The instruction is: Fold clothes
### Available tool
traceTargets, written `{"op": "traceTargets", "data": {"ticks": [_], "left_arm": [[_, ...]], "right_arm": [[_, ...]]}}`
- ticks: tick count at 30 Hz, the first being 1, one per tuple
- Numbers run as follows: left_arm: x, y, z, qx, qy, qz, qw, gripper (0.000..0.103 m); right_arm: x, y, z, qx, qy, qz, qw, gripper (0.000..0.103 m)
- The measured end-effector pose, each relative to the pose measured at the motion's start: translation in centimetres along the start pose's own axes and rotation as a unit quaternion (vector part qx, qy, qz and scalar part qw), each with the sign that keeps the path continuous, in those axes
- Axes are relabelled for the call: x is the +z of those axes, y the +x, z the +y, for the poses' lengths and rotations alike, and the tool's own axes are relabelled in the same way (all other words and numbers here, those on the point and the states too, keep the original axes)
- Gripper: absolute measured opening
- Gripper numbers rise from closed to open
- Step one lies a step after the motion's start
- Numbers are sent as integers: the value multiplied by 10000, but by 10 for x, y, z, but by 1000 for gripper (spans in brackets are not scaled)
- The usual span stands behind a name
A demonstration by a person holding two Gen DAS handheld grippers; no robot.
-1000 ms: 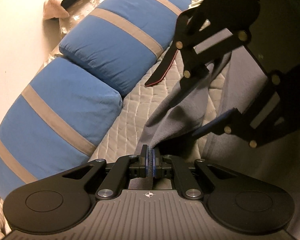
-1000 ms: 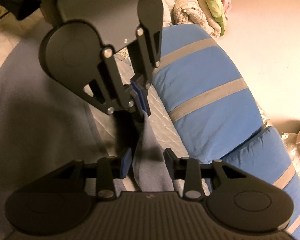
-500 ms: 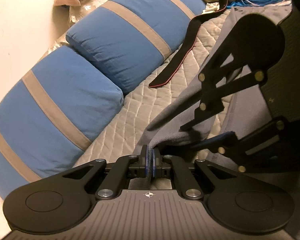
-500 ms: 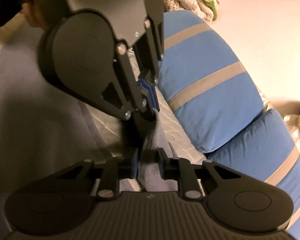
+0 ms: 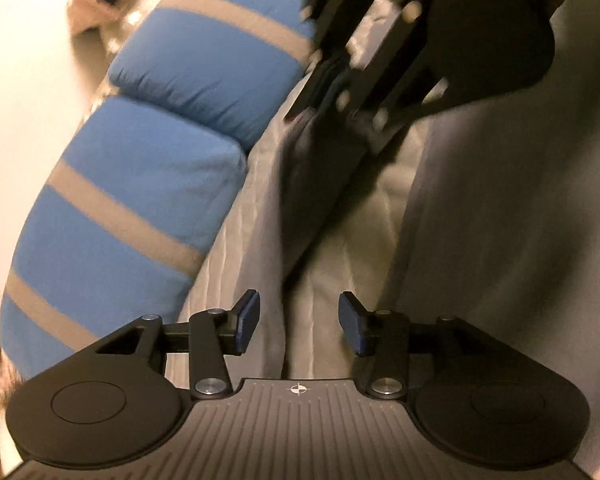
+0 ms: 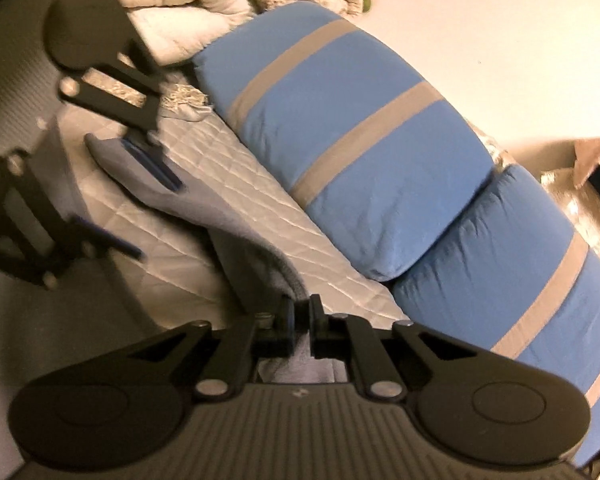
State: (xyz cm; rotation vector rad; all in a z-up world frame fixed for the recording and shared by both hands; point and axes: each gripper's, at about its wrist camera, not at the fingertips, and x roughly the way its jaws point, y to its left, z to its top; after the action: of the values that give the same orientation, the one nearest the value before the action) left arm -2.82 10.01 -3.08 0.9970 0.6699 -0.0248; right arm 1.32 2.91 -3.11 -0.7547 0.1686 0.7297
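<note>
A second ago the left gripper [image 5: 299, 322] was clamped on a fold of the grey garment [image 6: 256, 236] while the right gripper [image 6: 300, 322] stood apart around the same strip; now the roles are swapped — the left jaws have just been opening and stand apart with the cloth lying loose between them, untouched by either pad, and the right jaws have just been closing and are pinched together on the garment's edge; this reads as a handover, the right hand taking the edge so that the left is free to seek a new hold for the next fold. The garment lies on the quilted bed cover [image 6: 260, 184], beside the two blue pillows [image 6: 352, 128] that line the bed's far edge; from the right wrist view its narrow strip runs long from the right gripper up and left toward the left gripper, roughly parallel to the pillows and the bed's edge, ending in a tapered tip by the left fingers [image 6: 156, 168]; the broader grey body spreads away from the pillows.
</note>
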Motion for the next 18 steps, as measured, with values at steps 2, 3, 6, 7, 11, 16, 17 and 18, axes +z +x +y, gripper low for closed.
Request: {"op": "traceTargets", "data": {"ticks": [2, 3, 6, 7, 11, 16, 17, 18], "left_arm": [[-13, -2, 18, 51, -454, 179, 9988, 42], [-20, -2, 29, 73, -775, 261, 9966, 42], [-48, 3, 74, 127, -2325, 618, 9705, 42], [-61, 7, 90, 150, -3023, 742, 9502, 42], [-125, 28, 134, -19, -5681, 1178, 8145, 41], [-174, 47, 146, -524, -7084, 1164, 6942, 40], [-176, 50, 145, -627, -7142, 1182, 6870, 40], [-177, 53, 143, -727, -7164, 1195, 6835, 40]], "right_arm": [[0, -1, 0, 15, 16, 30, 10000, 7], [-1, -2, 1, 24, 23, 45, 10000, 7], [2, 0, -1, 73, 22, 67, 9999, 8], [3, 0, 0, 83, 10, 67, 9999, 8], [5, 3, -1, 117, -25, 62, 9999, 8], [4, 1, -2, 131, -27, 61, 9999, 9], [4, 1, -2, 136, -27, 62, 9999, 9], [4, 1, -2, 141, -26, 63, 9999, 9]]}}
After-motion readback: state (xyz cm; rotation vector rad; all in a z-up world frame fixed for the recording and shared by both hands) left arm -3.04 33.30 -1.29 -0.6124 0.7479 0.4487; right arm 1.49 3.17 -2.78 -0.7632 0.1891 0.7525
